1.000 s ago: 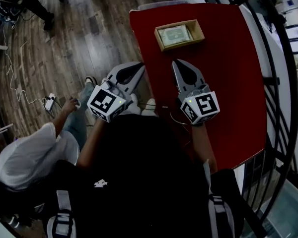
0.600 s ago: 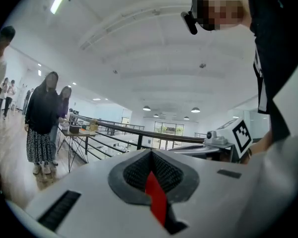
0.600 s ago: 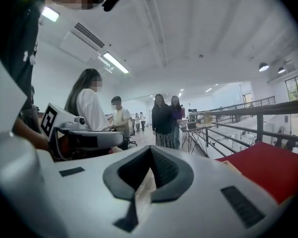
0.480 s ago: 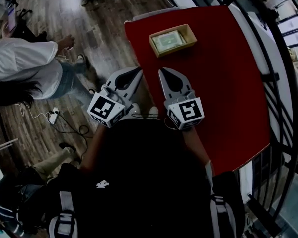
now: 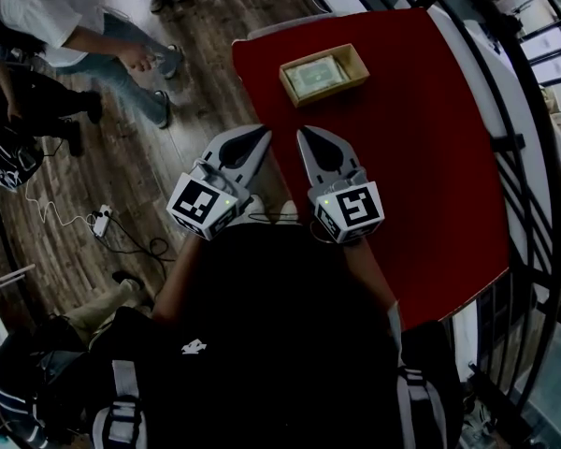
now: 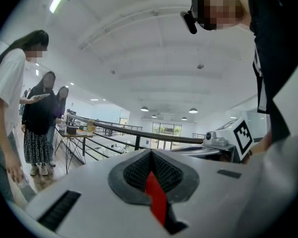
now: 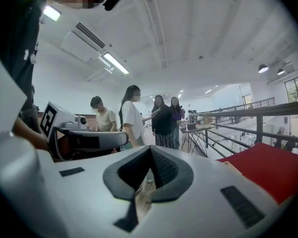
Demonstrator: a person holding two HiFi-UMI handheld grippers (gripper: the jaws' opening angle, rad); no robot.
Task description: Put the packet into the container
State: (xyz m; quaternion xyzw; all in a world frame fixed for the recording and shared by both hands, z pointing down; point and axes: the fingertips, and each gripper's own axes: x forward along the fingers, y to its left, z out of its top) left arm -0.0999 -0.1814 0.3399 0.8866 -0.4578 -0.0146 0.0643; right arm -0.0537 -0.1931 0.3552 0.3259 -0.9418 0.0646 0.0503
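Head view: packet [image 5: 316,76], seemingly boxed, beyond right tool [image 5: 305,136].

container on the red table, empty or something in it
Not empty. In the head view a flat pale-green packet lies inside the open tan container, within its walls and covering most of its floor.

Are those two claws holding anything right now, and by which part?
Nothing. The left gripper and right gripper are both shut and empty; the packet lies in the container.
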